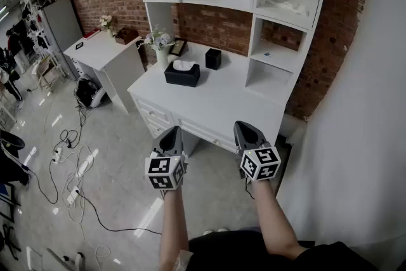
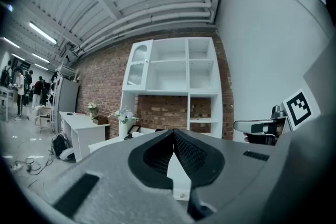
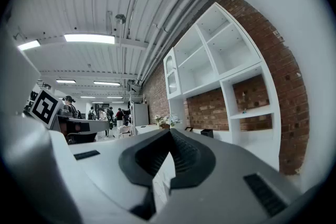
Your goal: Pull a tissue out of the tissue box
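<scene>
A black tissue box with a white tissue poking from its top sits at the back left of the white desk. Both grippers hover in front of the desk's near edge, well short of the box and pointing level toward it. My left gripper is shut with nothing between its jaws; in the left gripper view its pads meet at the tips. My right gripper is also shut and empty, its jaws touching in the right gripper view.
A black cube and a vase of flowers stand beside the box. A white shelf unit rises over the desk against a brick wall. A second white table is at the left, cables lie on the floor, and a white wall is at the right.
</scene>
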A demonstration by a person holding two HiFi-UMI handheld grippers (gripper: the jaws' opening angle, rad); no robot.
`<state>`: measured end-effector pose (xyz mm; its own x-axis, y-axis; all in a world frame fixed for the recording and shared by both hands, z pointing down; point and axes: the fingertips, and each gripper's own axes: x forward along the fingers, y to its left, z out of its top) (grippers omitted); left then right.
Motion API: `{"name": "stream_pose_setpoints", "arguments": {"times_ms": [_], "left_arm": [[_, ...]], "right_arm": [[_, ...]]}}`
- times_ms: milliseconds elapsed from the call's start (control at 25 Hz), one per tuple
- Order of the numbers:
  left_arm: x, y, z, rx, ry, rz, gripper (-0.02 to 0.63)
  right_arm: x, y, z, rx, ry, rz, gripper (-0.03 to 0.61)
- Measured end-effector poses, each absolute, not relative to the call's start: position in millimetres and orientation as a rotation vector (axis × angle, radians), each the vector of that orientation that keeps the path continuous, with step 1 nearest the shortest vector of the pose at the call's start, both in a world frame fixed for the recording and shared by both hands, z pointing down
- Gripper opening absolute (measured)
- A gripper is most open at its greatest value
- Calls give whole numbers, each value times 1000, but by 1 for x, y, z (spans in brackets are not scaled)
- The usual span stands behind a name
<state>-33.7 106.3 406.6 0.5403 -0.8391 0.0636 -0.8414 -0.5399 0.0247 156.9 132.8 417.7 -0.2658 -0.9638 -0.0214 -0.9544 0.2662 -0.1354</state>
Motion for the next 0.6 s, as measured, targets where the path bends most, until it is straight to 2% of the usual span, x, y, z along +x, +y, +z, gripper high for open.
{"name": "stream_pose_setpoints", "arguments": {"times_ms": [600], "left_arm": [[-34, 109, 420, 2687, -1455, 87, 9]], "right_arm": [[148, 136, 421, -1821, 2434, -139, -2]]}}
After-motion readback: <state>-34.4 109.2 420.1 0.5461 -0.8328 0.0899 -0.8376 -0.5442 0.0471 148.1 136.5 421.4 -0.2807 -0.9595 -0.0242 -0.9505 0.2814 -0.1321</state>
